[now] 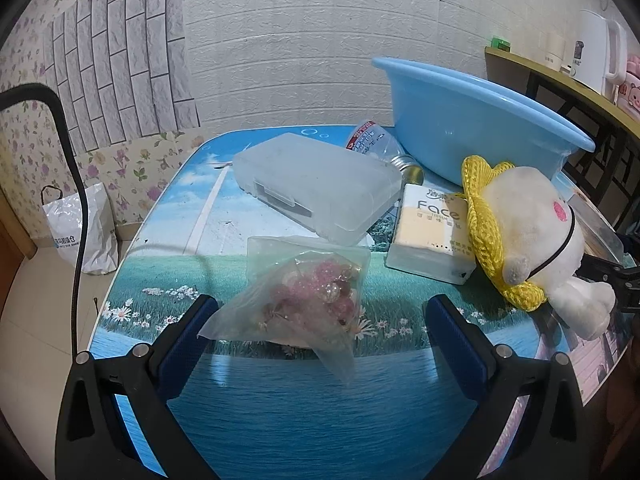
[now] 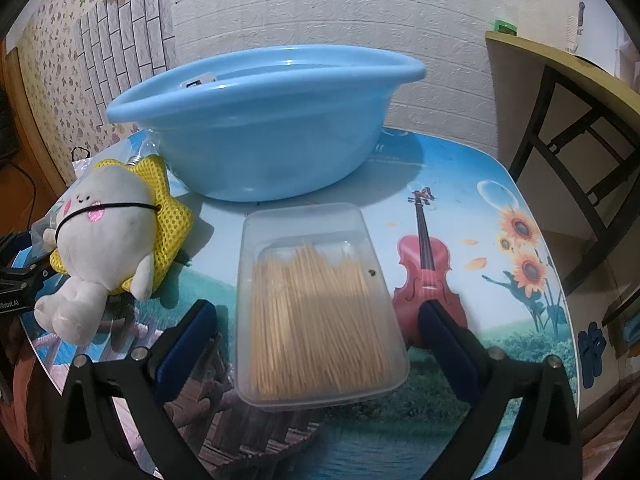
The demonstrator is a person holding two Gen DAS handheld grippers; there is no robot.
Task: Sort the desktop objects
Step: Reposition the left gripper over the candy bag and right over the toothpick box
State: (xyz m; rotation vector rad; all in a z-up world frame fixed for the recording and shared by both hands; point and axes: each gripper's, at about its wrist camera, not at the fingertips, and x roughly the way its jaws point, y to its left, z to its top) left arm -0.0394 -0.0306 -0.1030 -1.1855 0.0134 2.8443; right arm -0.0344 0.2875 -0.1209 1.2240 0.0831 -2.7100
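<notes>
In the left wrist view my left gripper point(image 1: 320, 320) stands open over the picture-printed table point(image 1: 280, 400). A clear bag of pink beads point(image 1: 308, 300) lies between its fingers, unpressed. Behind the bag are a frosted plastic box point(image 1: 316, 184), a tissue pack point(image 1: 432, 232) and a white plush toy in a yellow hat point(image 1: 532, 240). In the right wrist view my right gripper point(image 2: 318, 332) is open wide. A clear box of toothpicks point(image 2: 316, 312) rests on the table between its pads, with a gap on each side. The blue basin point(image 2: 260, 140) stands just beyond it.
A plastic bottle point(image 1: 372, 140) lies beside the basin point(image 1: 472, 128), and something clear shows over the rim inside it. The plush toy point(image 2: 108, 236) lies left of the toothpick box. A side table point(image 2: 560, 80) stands at the right, a white shopping bag point(image 1: 80, 232) on the floor.
</notes>
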